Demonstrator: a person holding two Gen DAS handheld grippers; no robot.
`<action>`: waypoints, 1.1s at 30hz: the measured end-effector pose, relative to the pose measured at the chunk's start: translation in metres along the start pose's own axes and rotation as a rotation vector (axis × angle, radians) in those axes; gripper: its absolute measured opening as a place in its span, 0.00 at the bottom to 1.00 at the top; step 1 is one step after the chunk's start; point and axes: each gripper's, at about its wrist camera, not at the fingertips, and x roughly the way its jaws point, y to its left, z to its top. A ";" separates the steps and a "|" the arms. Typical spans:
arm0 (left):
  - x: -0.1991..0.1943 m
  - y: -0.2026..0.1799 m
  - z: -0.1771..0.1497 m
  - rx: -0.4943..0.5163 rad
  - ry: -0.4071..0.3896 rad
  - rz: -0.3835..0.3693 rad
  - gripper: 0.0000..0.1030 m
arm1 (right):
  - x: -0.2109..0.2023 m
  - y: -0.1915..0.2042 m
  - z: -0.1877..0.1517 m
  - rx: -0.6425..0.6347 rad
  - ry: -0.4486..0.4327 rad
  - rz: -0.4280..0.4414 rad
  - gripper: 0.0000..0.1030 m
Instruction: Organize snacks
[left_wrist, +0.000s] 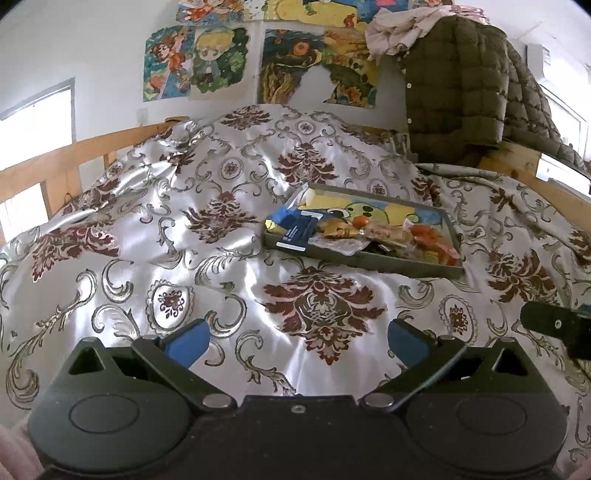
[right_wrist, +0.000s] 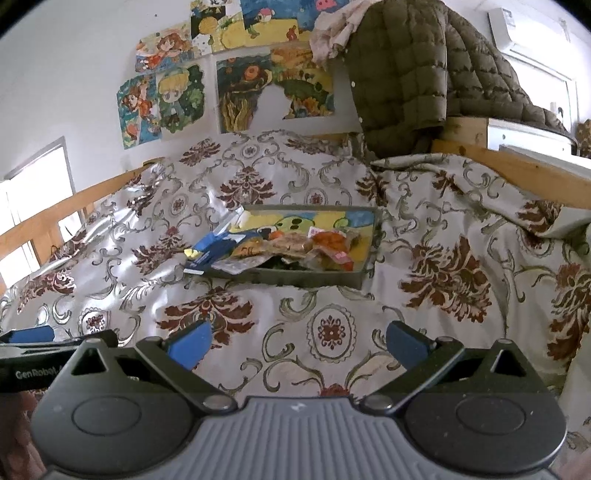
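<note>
On the bedspread: snack tray | left gripper, right gripper wide apart, empty | jacket behind

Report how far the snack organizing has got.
Done: the snacks already sit piled in the tray on the bedspread; none lies loose on the cloth. One blue packet overhangs the tray's left edge. In hand: nothing; the left gripper and right gripper are both open and empty, short of the tray. Left: perhaps tucking that packet in.
</note>
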 end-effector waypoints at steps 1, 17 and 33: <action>0.001 0.000 0.000 -0.002 0.004 0.002 0.99 | 0.001 0.000 -0.001 0.004 0.007 0.001 1.00; 0.006 0.002 -0.003 -0.003 0.028 0.014 0.99 | 0.013 -0.003 -0.004 0.023 0.063 -0.023 1.00; 0.006 0.003 -0.003 -0.003 0.030 0.015 0.99 | 0.014 -0.004 -0.004 0.027 0.066 -0.025 1.00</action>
